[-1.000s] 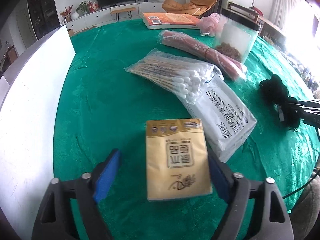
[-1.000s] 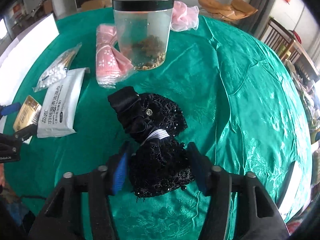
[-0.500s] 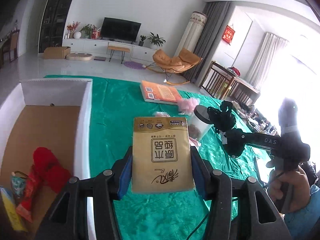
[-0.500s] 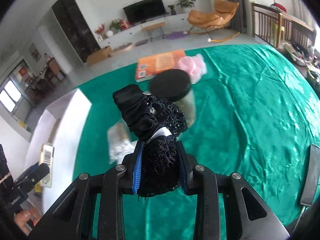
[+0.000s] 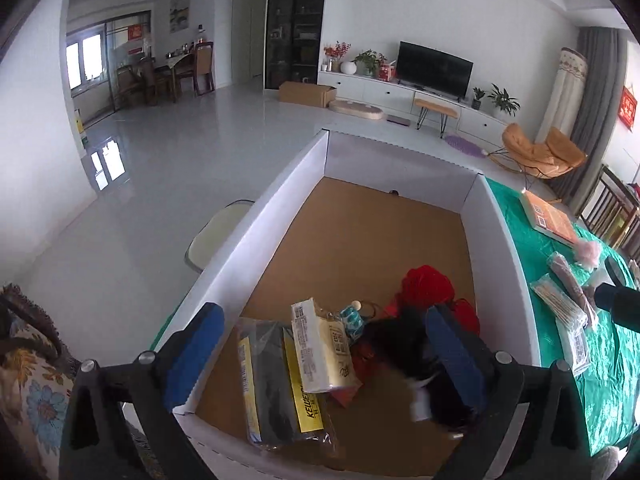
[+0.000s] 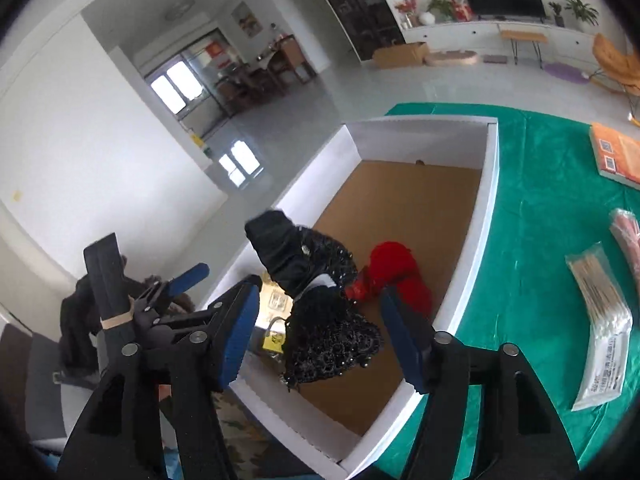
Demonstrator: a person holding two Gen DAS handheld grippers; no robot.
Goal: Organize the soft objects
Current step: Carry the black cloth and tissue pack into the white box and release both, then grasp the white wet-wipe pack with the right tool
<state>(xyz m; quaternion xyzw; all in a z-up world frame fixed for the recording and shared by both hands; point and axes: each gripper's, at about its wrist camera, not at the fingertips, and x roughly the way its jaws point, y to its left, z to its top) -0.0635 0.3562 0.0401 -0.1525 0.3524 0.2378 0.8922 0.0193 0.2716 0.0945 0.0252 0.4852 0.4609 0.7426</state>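
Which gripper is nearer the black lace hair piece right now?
Right. The black lace hair piece sits between the open pads of the right gripper, just released over the box. The left gripper, also open, is beside it.

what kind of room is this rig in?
Most likely a home living room: a TV on a low white cabinet, an orange lounge chair, and a dining table with chairs beyond.

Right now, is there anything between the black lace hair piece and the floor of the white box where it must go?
Nothing visible blocks it. The black lace hair piece hangs free between the open fingers of the right gripper, above bare cardboard inside the white box. The red yarn lies beside that spot.
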